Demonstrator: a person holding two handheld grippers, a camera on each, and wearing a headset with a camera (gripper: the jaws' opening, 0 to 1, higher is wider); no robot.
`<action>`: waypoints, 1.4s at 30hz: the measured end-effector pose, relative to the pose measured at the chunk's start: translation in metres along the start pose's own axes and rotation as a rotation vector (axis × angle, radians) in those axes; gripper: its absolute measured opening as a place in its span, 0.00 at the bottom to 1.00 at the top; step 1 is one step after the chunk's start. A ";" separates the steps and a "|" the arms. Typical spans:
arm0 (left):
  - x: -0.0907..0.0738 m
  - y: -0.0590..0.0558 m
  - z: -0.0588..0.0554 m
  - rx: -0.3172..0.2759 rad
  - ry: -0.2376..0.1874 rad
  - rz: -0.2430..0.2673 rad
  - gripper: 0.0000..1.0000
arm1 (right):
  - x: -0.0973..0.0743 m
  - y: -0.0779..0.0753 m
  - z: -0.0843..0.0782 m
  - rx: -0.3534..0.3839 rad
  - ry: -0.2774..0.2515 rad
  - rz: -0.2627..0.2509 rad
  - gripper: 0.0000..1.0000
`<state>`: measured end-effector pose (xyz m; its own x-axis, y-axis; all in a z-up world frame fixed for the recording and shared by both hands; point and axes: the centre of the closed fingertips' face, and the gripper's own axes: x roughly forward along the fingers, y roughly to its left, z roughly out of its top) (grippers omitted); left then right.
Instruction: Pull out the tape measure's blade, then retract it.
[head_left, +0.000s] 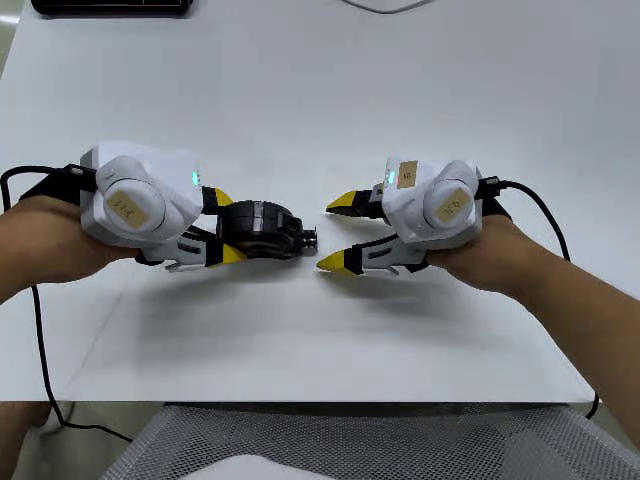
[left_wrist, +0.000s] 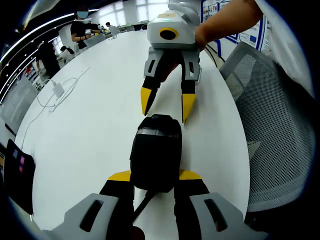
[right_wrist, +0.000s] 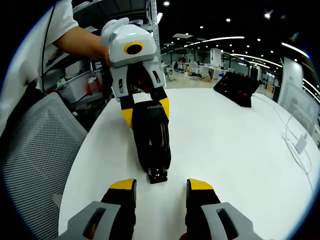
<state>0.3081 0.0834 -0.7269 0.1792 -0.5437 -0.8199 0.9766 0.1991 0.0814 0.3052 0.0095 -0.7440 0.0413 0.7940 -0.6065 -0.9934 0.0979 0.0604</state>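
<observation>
A black tape measure (head_left: 262, 230) lies on the white table (head_left: 320, 90), and my left gripper (head_left: 224, 226) is shut on its case. The blade's end hook (head_left: 311, 238) pokes out of the case toward the right. In the left gripper view the case (left_wrist: 156, 151) sits between my yellow-tipped jaws. My right gripper (head_left: 338, 232) stands open just right of the hook, jaws on either side of its line and apart from it. In the right gripper view the hook (right_wrist: 157, 175) lies just ahead of the open right gripper (right_wrist: 161, 186), with the case (right_wrist: 151, 132) and the left gripper (right_wrist: 145, 111) behind it.
A dark flat device (head_left: 110, 6) lies at the table's far left edge, with a cable (head_left: 385, 6) farther right. A grey mesh chair (head_left: 330, 440) sits below the near table edge. Black cables (head_left: 38, 330) trail from both grippers.
</observation>
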 end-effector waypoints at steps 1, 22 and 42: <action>0.000 0.000 0.000 -0.002 0.000 -0.001 0.25 | 0.001 0.000 0.001 0.000 -0.003 0.004 0.36; 0.000 0.000 0.000 -0.001 -0.001 -0.007 0.25 | 0.014 0.002 0.002 -0.071 -0.003 0.047 0.18; 0.000 0.000 0.001 -0.001 -0.002 -0.009 0.25 | 0.020 0.005 0.004 -0.096 -0.007 0.071 0.12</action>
<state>0.3078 0.0826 -0.7266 0.1705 -0.5473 -0.8194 0.9780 0.1951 0.0732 0.3010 0.0279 -0.7525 -0.0292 0.8010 -0.5979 -0.9995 -0.0165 0.0266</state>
